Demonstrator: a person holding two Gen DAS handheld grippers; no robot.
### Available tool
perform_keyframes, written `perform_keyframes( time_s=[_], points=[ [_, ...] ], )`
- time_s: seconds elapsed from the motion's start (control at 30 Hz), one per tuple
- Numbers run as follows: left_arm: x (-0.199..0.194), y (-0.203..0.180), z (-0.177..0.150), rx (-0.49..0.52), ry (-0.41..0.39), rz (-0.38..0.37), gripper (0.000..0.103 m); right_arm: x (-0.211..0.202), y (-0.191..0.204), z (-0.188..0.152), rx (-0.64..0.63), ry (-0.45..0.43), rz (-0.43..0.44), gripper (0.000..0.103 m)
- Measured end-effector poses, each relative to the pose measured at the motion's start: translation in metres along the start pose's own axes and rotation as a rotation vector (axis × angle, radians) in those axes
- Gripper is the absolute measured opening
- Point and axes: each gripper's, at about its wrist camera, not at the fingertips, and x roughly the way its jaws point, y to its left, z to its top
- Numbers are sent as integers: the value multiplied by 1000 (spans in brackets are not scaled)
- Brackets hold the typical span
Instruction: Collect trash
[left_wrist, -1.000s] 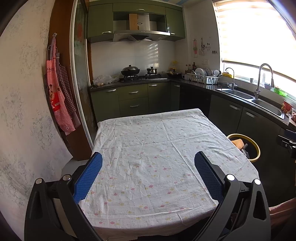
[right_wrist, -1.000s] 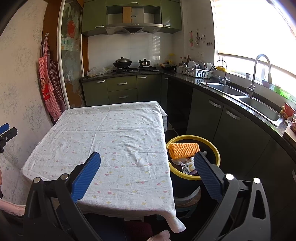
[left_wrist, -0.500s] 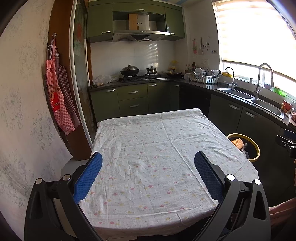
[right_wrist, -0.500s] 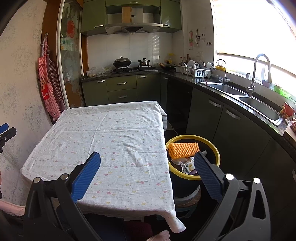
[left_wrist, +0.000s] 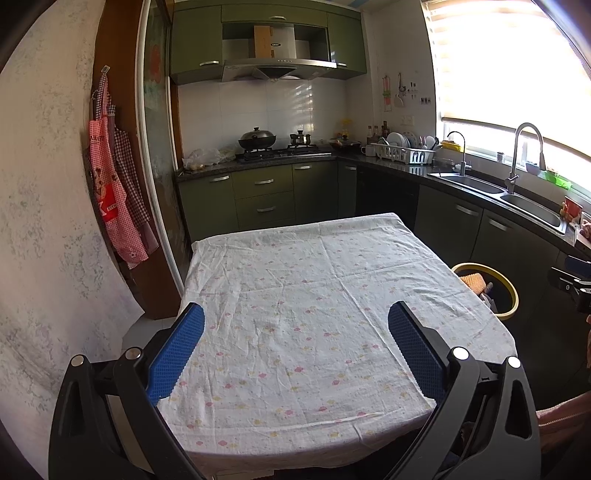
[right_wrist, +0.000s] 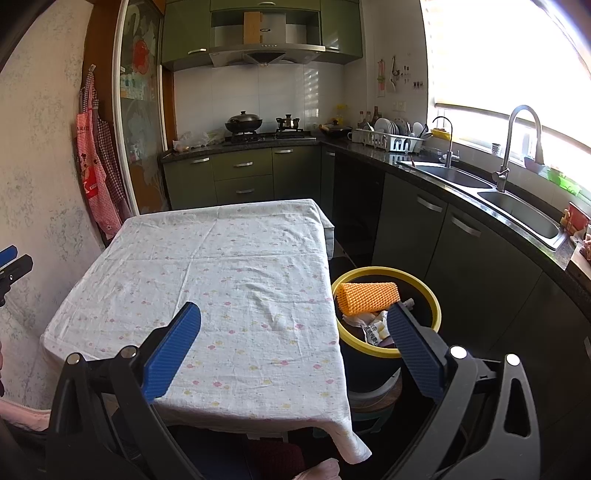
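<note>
We hold our left gripper (left_wrist: 295, 325) above the near edge of the square table draped in a white cloth with small pink and yellow flowers (left_wrist: 295, 295), its blue-padded fingers (left_wrist: 177, 350) spread wide with nothing between them. Our right gripper (right_wrist: 293, 325) hangs at the table's right corner, equally wide apart and empty. The round dark bin with a yellow rim (right_wrist: 424, 291) stands on the floor just beside the table at about three o'clock. Inside it lie an orange foam-net sleeve (right_wrist: 369, 297) and crumpled white wrappers (right_wrist: 373, 326). A steel double sink (right_wrist: 517, 210) sits further off around two o'clock.
</note>
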Motion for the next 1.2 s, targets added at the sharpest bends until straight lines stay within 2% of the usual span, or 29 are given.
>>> perform_keyframes(
  time_s=[1.03, 1.2],
  points=[
    [2, 0, -1, 5, 7, -7, 98, 1, 0, 0, 1, 3, 1, 96],
    [7, 2, -3, -9, 23, -46, 98, 1, 0, 0, 1, 3, 1, 96]
  ],
)
